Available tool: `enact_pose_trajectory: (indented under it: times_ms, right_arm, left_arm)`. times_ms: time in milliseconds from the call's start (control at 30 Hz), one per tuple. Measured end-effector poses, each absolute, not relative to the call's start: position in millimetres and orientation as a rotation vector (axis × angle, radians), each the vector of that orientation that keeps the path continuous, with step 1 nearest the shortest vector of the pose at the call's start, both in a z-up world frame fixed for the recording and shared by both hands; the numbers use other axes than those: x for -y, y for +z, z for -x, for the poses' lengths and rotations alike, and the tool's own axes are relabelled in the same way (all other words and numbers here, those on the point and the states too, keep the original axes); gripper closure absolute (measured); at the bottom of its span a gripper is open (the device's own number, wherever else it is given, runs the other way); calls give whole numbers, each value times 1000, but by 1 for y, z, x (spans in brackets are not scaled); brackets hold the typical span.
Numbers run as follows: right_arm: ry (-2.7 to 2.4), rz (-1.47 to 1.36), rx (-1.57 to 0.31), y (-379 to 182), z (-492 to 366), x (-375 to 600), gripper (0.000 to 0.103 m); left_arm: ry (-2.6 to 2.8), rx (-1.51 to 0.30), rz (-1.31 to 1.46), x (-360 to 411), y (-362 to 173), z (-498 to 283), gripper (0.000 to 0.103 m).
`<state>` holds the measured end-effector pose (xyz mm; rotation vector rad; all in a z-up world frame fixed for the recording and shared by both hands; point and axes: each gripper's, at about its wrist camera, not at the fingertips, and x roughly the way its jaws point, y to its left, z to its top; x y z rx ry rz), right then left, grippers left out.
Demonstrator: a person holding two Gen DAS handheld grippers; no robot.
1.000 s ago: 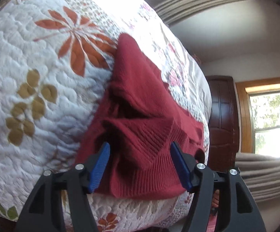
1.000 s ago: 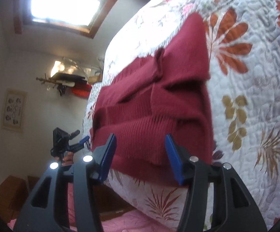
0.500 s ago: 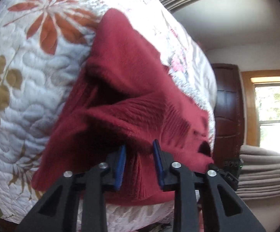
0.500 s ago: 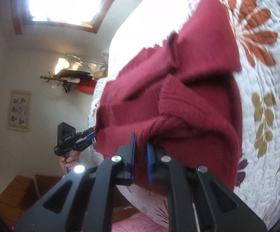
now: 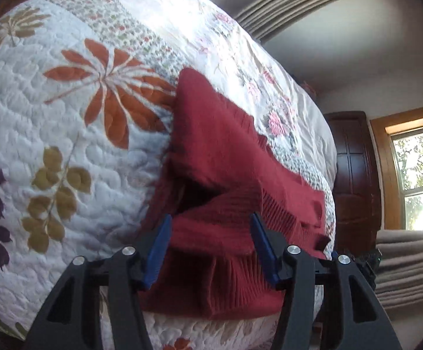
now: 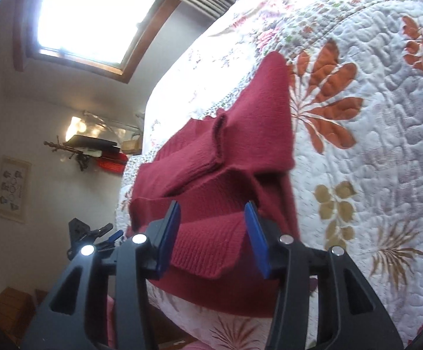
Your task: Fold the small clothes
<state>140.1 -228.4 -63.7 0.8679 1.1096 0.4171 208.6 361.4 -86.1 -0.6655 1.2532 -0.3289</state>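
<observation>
A dark red knit sweater (image 5: 229, 175) lies partly folded on the floral quilt (image 5: 65, 122), near the bed's edge. In the left wrist view, my left gripper (image 5: 210, 233) is open, its blue pads on either side of a raised ribbed fold; nothing is clamped. The right wrist view shows the same sweater (image 6: 240, 160) from the other side. My right gripper (image 6: 212, 230) is open too, straddling a ribbed flap at the near edge. The left gripper (image 6: 106, 234) shows small at the left of that view.
The quilt (image 6: 372, 116) covers the bed to the right of the sweater. A dark wooden cabinet (image 5: 354, 180) and a window (image 5: 421, 175) stand beyond the bed. A wall shelf (image 6: 94, 148) and a bright window (image 6: 94, 14) are on the other side.
Both grippers were shut on folds of the sweater half a second ago. They have let go, opened wide and drawn back a little; the cloth has settled.
</observation>
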Motion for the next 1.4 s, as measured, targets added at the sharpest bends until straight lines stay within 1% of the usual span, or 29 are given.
enact_pose_trajectory:
  times_ms: [67,167,267,500,567,700,733,767,800,833,867,900,933,1000,1167,1267,1300,1333,1367,1400]
  right_arm:
    - [419,-849,-1122,-67,-135,233,54]
    - [429,-823,-1135,-67,-136,219,52]
    - [443,-816,-1171,-69,-141,204,46]
    - [438,-788,-1262,-81,-124,191,46]
    - [446,-787,-1290,-87,-117,188,46]
    - [461,-811,-1314,-99,-109,185,46]
    - [469,-826,-1316,-103,-109,183,49]
    - [473,-843,-1314,-107,-110,182,55]
    - [475,-853,-1313,-109,-111,182,57]
    - [481,-859,-1307,-110,-110,181,66]
    - [487,-863,-1298,-110,-110,181,79]
    - [492,-862,-1292,-110,-112,180,85]
    - [489,-860,-1288,-108,-113,178,96]
    - [484,-849,-1271,-104,-116,178,99]
    - [501,-831,-1177,-77,-127,185,100]
    - [484,-825,-1118,-61,-143,191,100]
    - [475,-830,-1095,-57,-151,194,100]
    - [457,-845,-1083,-58,-157,198,94]
    - [428,-852,-1081,-58,-163,202,92]
    - [411,-848,-1082,-57,-166,203,88]
  left_arm:
    - [-352,-1295,610,-348,-90,-199,46]
    - [-385,-1362,567,-328,-102,-188,45]
    - [-403,-1411,561,-313,-118,-192,45]
    - [-383,-1404,558,-301,-123,-198,49]
    - [-384,-1405,552,-300,-124,-201,51]
    - [-374,-1410,560,-297,-127,-207,61]
    - [-371,-1413,566,-297,-129,-207,64]
    - [-367,-1415,568,-296,-129,-208,65]
    - [-365,-1414,566,-297,-131,-208,70]
    - [-365,-1412,564,-296,-130,-208,76]
    - [-368,-1408,565,-295,-129,-209,80]
    - [-371,-1403,570,-296,-128,-210,85]
    - [-374,-1397,579,-296,-128,-211,90]
    - [-374,-1381,596,-294,-125,-214,92]
    - [-398,-1297,652,-302,-105,-229,92]
    - [-394,-1254,669,-305,-93,-247,90]
    - [-388,-1251,669,-306,-92,-254,85]
    - [-388,-1251,669,-306,-92,-254,79]
    - [-371,-1262,687,-308,-92,-265,76]
    - [-371,-1262,687,-308,-92,-265,71]
